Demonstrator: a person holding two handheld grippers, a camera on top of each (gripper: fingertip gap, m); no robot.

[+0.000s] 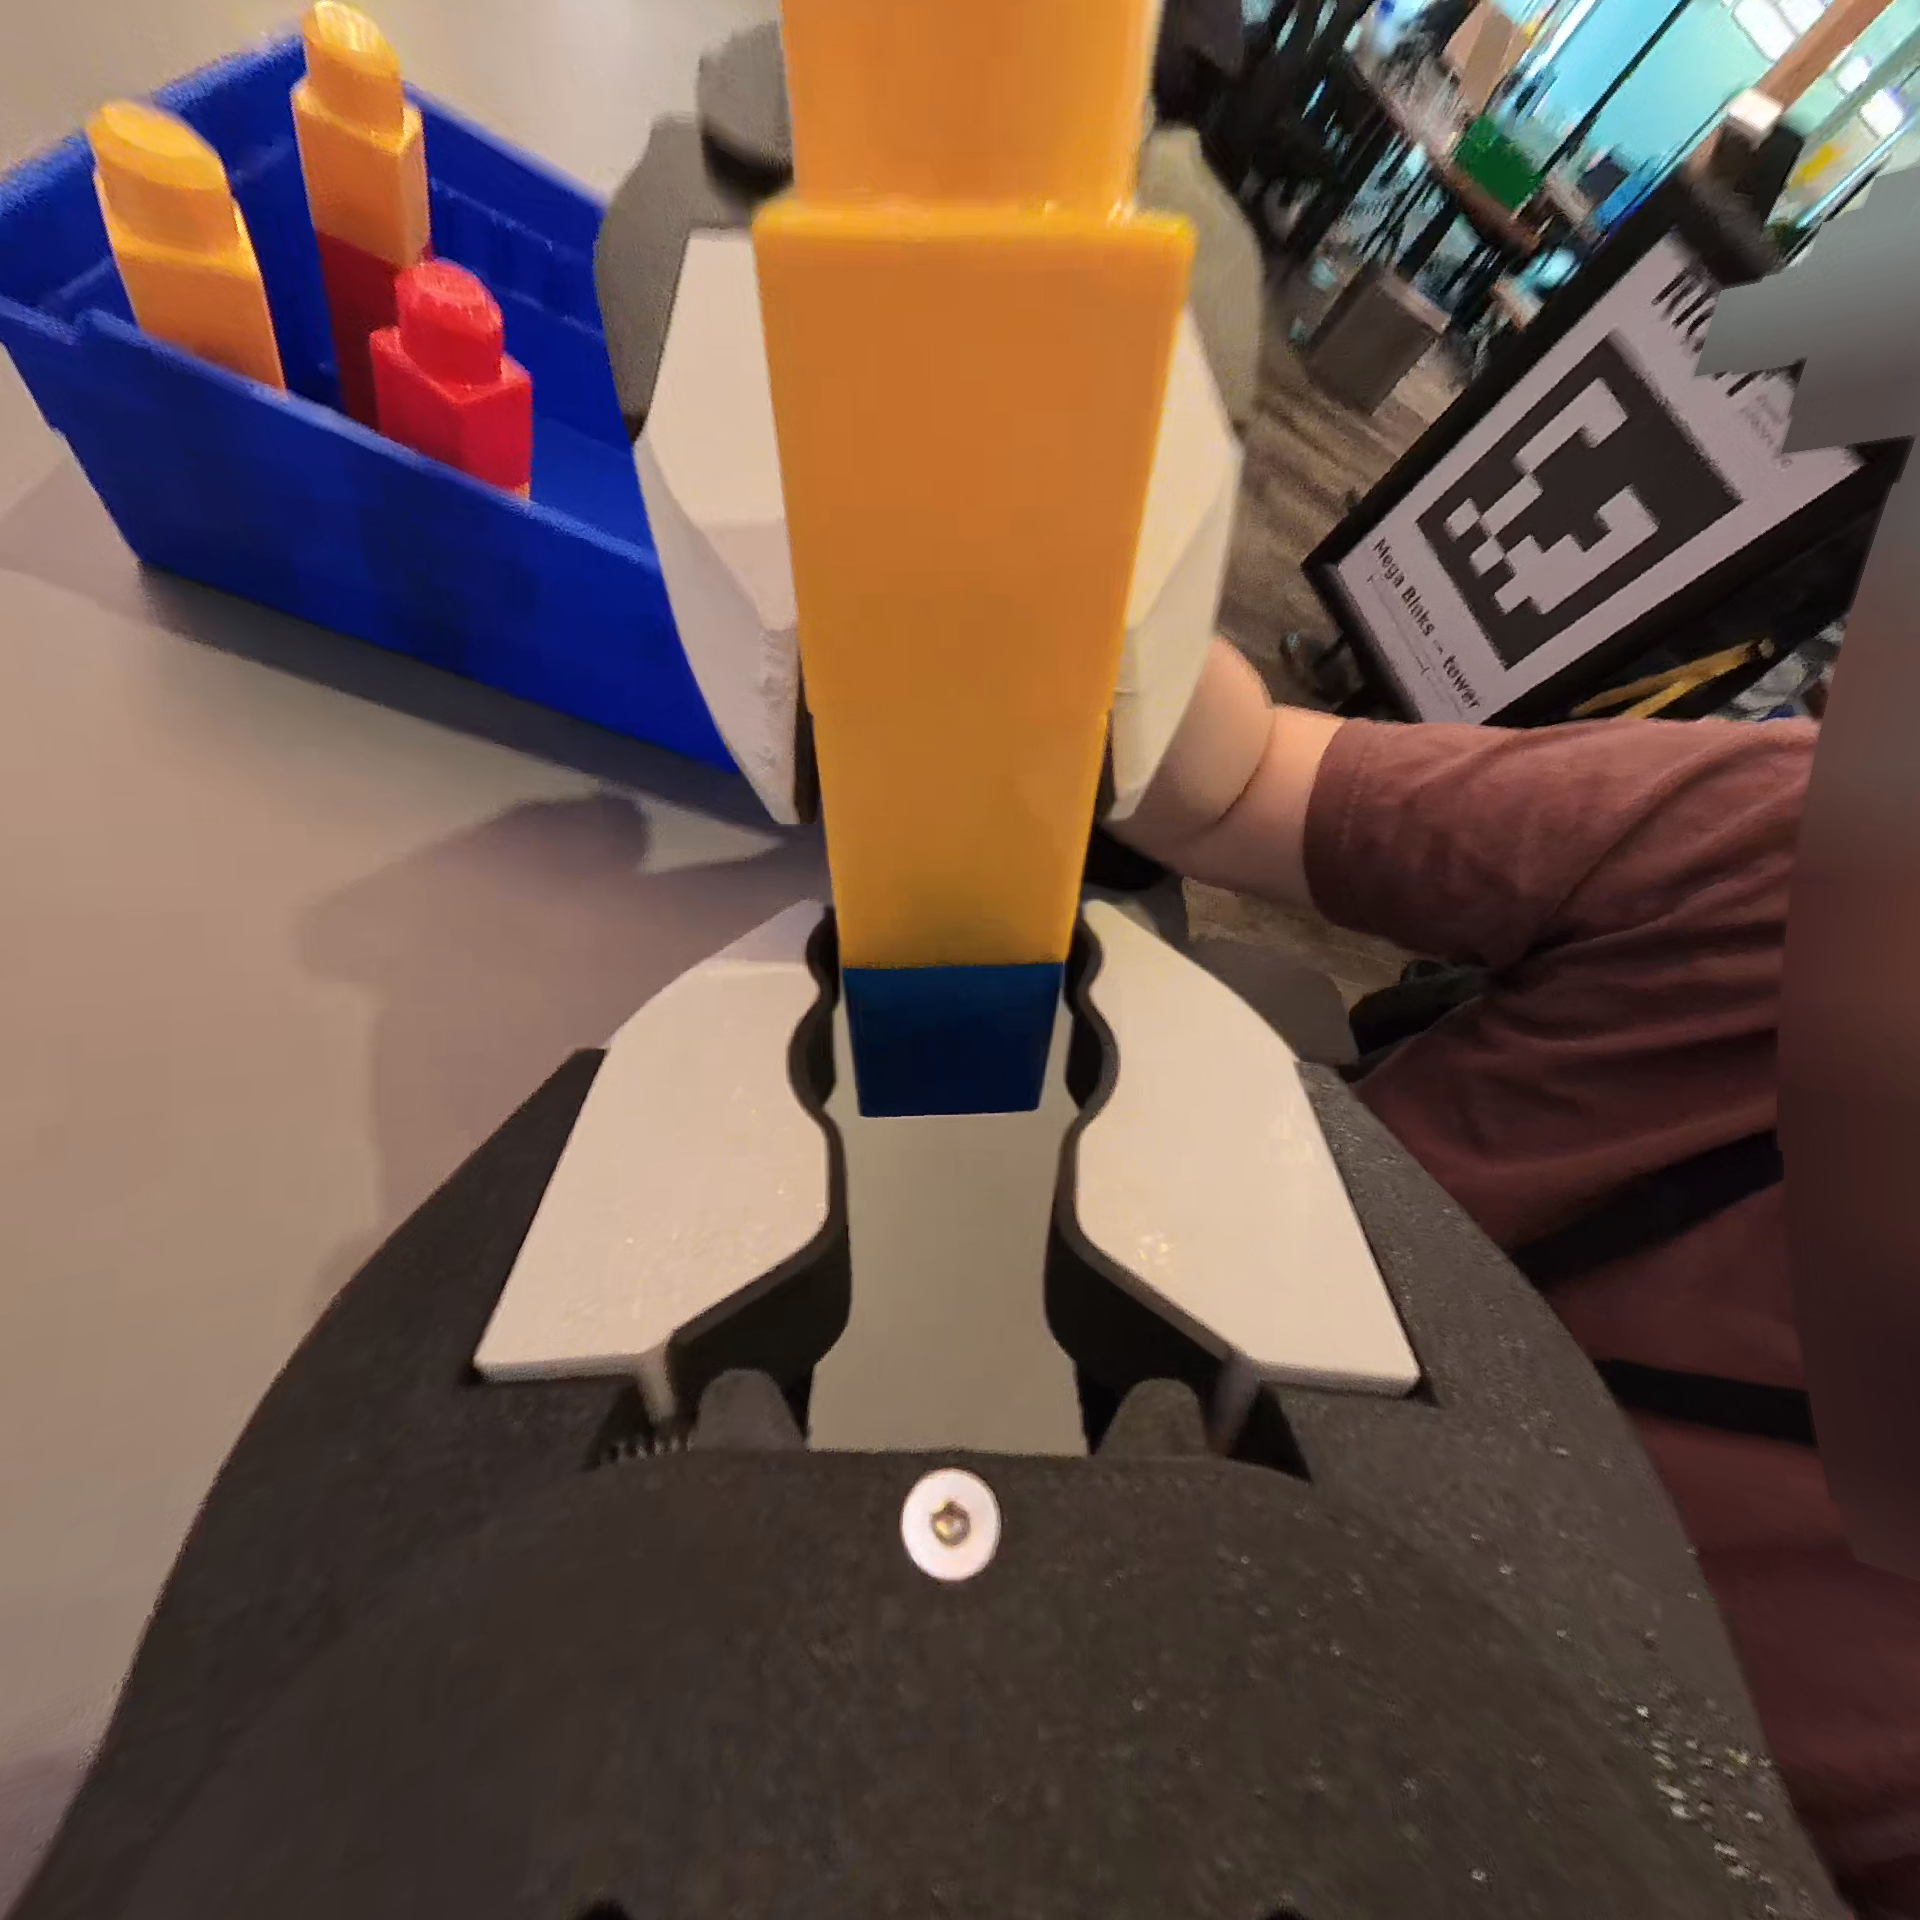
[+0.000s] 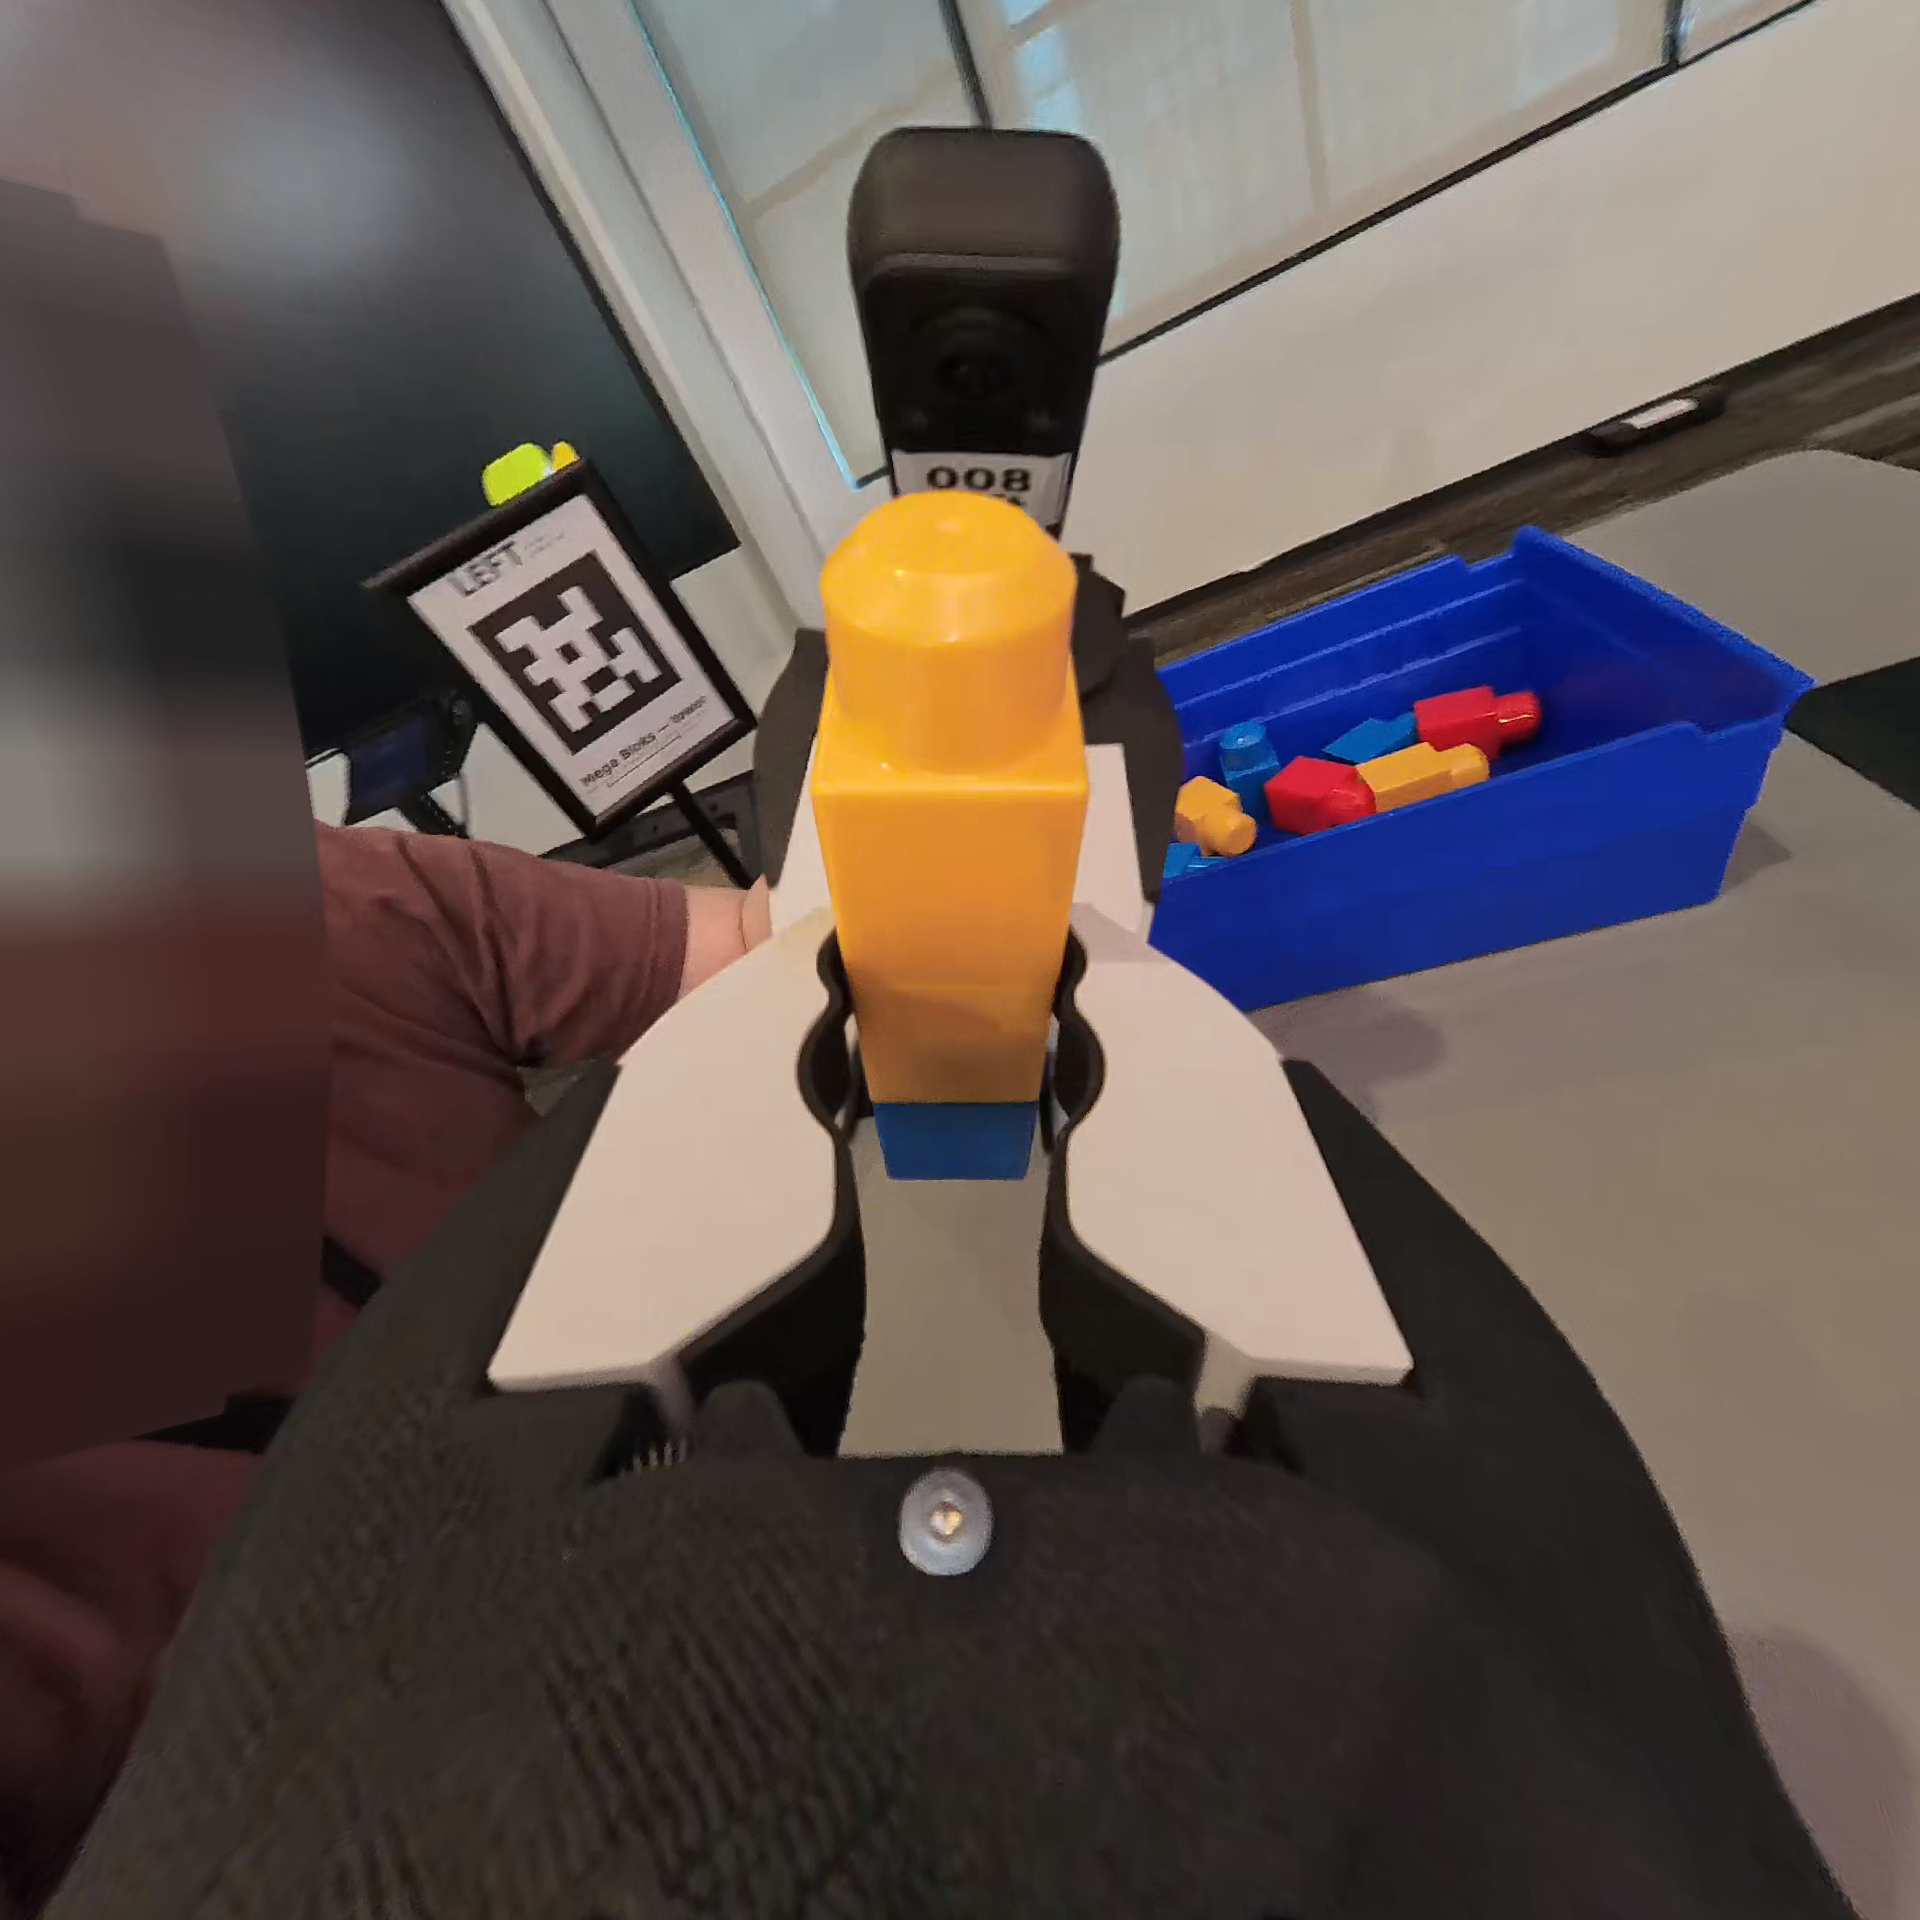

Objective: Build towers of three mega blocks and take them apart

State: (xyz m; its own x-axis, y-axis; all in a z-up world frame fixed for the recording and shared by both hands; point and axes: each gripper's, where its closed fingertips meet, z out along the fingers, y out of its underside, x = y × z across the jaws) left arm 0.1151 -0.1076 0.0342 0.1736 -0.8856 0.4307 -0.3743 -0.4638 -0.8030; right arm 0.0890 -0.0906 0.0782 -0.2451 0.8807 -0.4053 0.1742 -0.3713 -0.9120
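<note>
Blocks in the tower numbered two: one blue block (image 1: 951, 1039) at the bottom and one orange block (image 1: 966, 571) pressed onto it, stud up. It stood upright between your two grippers, which faced each other.

Your left gripper (image 1: 951, 997) had its jaws apart around the blue block, with a thin sliver of space showing between each black pad (image 1: 821, 1023) and the block's sides. Your right gripper (image 2: 951, 1029) was clamped on the lower part of the orange block, both pads pressed against its sides.

You had one blue bin (image 2: 1455, 914) on the grey table (image 1: 260, 1039), just to the right of the tower in the right wrist view. Loose blocks lay inside it: two red, two orange and at least three blue, though the blue ones blended into the bin and I could not count them surely.

One framed marker sign (image 2: 582, 665) stood on a stand beyond the table, far left in that view, and your maroon sleeve (image 1: 1558, 883) reached in from the same side.

Bare tabletop lay open near the bin and out to the right; the table's edge ran close behind the tower, with floor past it. On the bin side, the bin's near wall was the closest obstacle
</note>
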